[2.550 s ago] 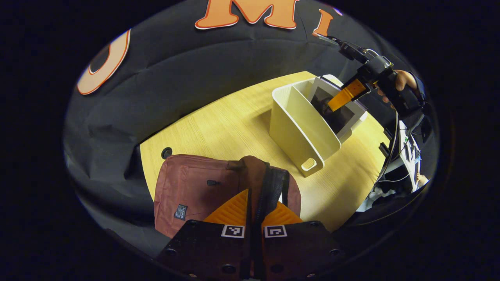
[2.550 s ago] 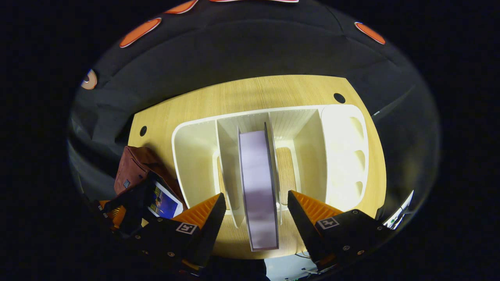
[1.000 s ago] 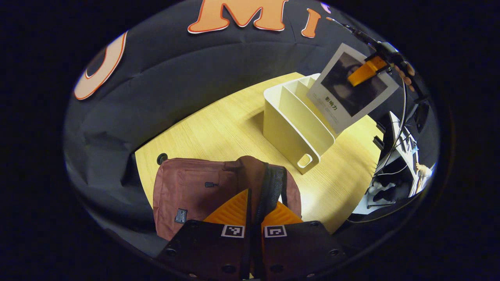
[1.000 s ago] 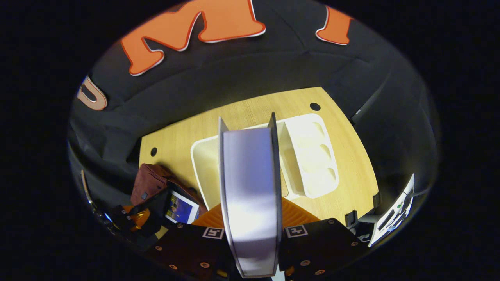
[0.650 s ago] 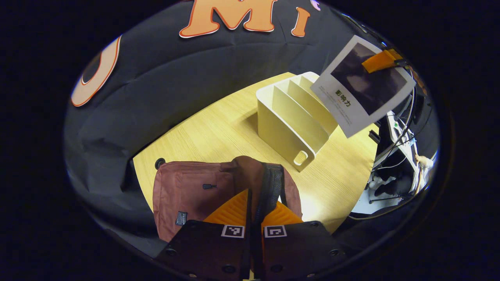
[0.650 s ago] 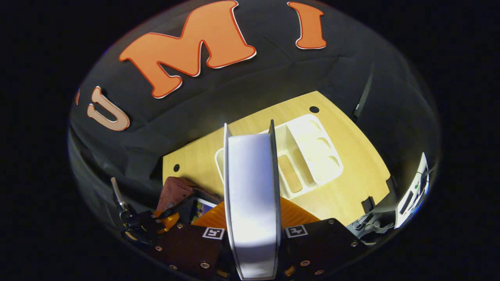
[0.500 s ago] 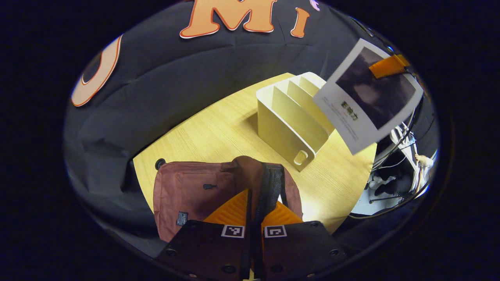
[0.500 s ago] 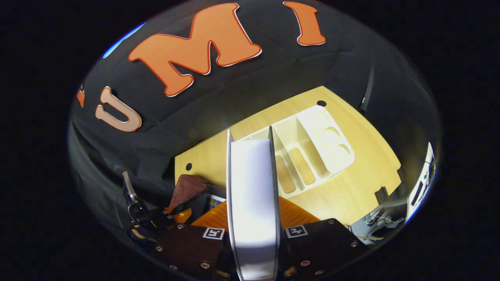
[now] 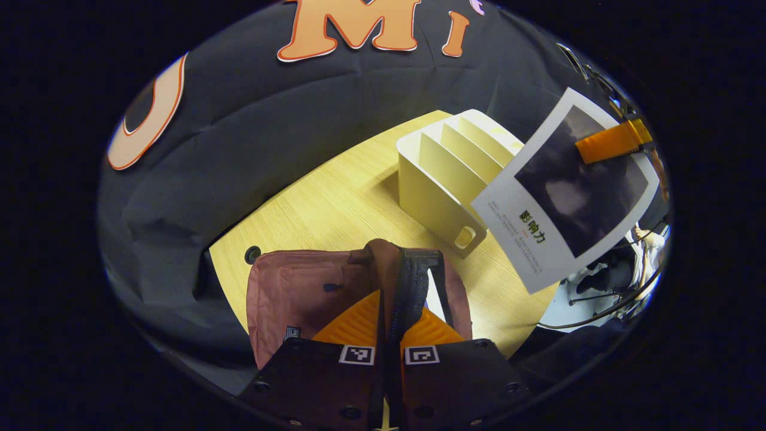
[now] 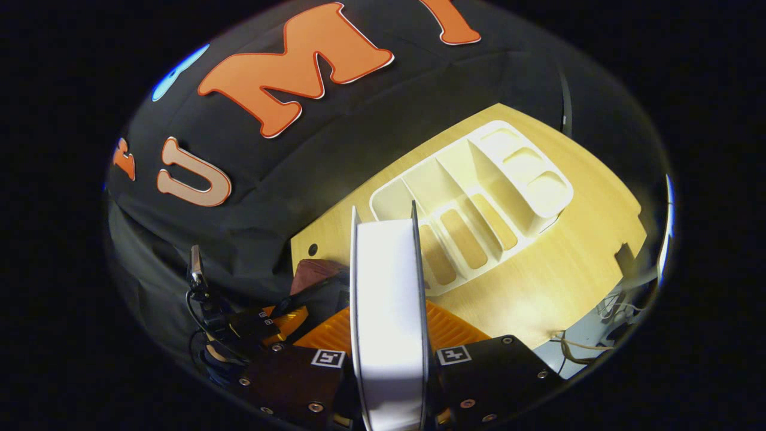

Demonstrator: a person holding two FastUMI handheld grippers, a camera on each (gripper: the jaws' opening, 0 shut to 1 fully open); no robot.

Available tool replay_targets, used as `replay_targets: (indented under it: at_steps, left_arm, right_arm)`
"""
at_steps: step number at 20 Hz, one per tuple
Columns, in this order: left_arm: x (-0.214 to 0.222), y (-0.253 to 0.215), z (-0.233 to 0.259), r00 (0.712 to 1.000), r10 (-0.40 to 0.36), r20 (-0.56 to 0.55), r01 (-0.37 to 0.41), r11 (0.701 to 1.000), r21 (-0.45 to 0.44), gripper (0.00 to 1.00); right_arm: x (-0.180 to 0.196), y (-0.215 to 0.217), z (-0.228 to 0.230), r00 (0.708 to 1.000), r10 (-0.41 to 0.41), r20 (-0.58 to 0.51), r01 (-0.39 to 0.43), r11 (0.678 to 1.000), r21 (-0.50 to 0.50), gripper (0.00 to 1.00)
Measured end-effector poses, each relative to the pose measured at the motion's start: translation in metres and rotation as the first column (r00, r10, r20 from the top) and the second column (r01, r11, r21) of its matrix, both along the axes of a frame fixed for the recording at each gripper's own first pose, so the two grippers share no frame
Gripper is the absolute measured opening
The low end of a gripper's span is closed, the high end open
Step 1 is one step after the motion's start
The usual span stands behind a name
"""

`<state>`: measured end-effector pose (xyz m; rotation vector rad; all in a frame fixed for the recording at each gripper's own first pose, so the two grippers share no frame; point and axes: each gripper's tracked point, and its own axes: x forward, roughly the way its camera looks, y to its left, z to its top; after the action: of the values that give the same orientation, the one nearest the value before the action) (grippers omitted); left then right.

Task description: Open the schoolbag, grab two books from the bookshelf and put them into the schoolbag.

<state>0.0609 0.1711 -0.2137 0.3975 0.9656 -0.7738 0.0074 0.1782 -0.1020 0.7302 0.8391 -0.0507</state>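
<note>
The maroon schoolbag (image 9: 299,287) lies on the wooden table (image 9: 335,197) right under my left gripper (image 9: 392,305), which is shut on the black zipper edge of the bag's mouth and holds it up. A white sliver shows inside the opening. My right gripper (image 10: 389,317) is shut on a white-covered book (image 10: 386,269), seen edge-on between its fingers (image 10: 455,329). In the left gripper view that book (image 9: 568,191) hangs in the air right of the cream bookshelf (image 9: 449,173), pinched at its top by the right gripper (image 9: 610,140). The schoolbag (image 10: 311,272) and left gripper (image 10: 269,320) sit lower left of the book.
The bookshelf (image 10: 473,203) has several slots with nothing in them and stands mid-table. Bare table (image 10: 568,269) lies in front of it. Two round cable holes (image 9: 252,254) (image 10: 312,246) mark the table. Cables and equipment (image 9: 604,281) lie beyond the table's right edge.
My right gripper closed on the book, lifted it out of the bookshelf and carried it down and leftward toward the schoolbag. My left gripper kept its hold on the bag's edge.
</note>
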Motion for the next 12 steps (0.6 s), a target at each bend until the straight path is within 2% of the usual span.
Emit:
replay_targets:
  at_steps: [4,9,12]
  left_arm:
    - [0.004,0.0,0.003,1.0,-0.001,-0.007,0.001,1.0,0.002,0.05]
    - [0.005,0.001,0.006,1.0,0.003,-0.009,-0.003,1.0,0.006,0.05]
    - [0.003,-0.001,0.005,1.0,0.006,-0.007,-0.006,1.0,0.002,0.04]
  right_arm:
    - [-0.004,0.031,-0.032,1.0,-0.017,-0.013,0.019,0.993,0.113,0.41]
    - [0.004,0.069,-0.06,0.999,-0.019,0.026,0.012,0.972,0.235,0.41]
    - [0.011,0.084,-0.088,1.0,-0.016,0.02,0.011,0.964,0.266,0.41]
